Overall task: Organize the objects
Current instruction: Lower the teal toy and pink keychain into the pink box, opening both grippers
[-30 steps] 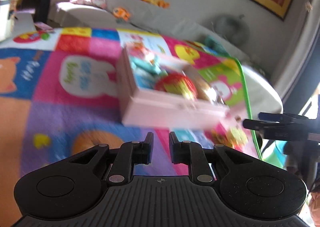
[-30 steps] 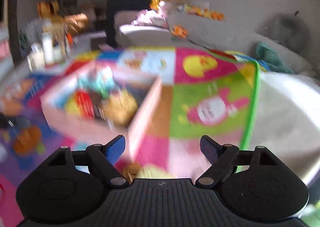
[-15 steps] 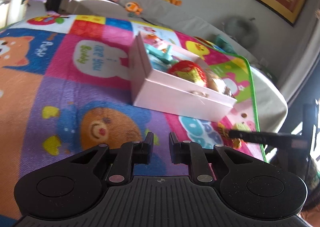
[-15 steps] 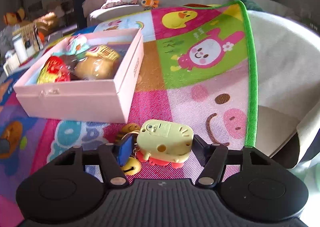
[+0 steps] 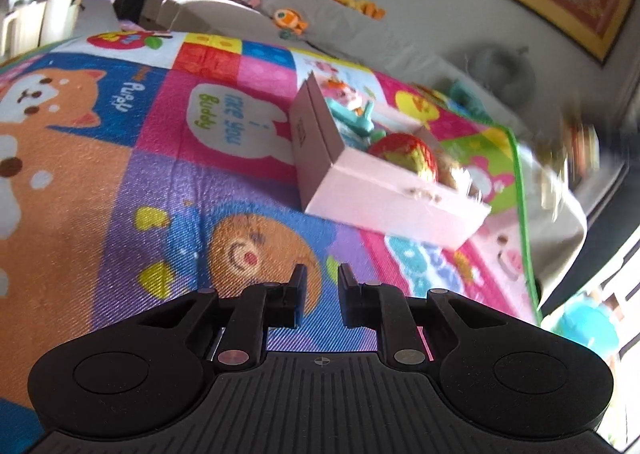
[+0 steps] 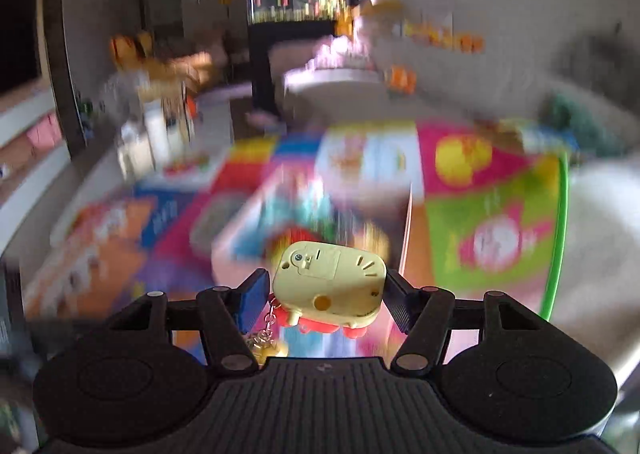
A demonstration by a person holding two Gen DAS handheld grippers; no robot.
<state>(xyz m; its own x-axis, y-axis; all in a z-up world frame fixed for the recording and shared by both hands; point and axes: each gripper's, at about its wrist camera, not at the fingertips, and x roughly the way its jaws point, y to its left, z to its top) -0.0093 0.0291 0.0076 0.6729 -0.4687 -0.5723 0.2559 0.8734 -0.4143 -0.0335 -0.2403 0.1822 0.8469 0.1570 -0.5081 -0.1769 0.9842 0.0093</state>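
Note:
A pink open box (image 5: 392,197) sits on the colourful play mat (image 5: 120,173) and holds a red-and-gold ball (image 5: 404,153), a teal toy (image 5: 356,121) and other toys. My left gripper (image 5: 322,282) hangs low over the mat in front of the box, shut with nothing in it. My right gripper (image 6: 327,286) is shut on a pale yellow plastic toy (image 6: 328,278) with red feet, held up in the air. A small chain with a charm (image 6: 266,338) dangles from the toy. The box (image 6: 312,221) lies blurred below and beyond it.
A beige sofa (image 5: 320,25) with plush toys runs along the far wall. The mat's green border (image 5: 524,213) marks its right edge, with a grey cover beyond. A white bottle (image 5: 60,1) stands at far left. A dark cabinet (image 6: 288,37) rises at the back.
My right gripper closed on the yellow toy on the mat beside the box and has lifted it; its view is now motion-blurred. The left gripper drifted slightly, still shut.

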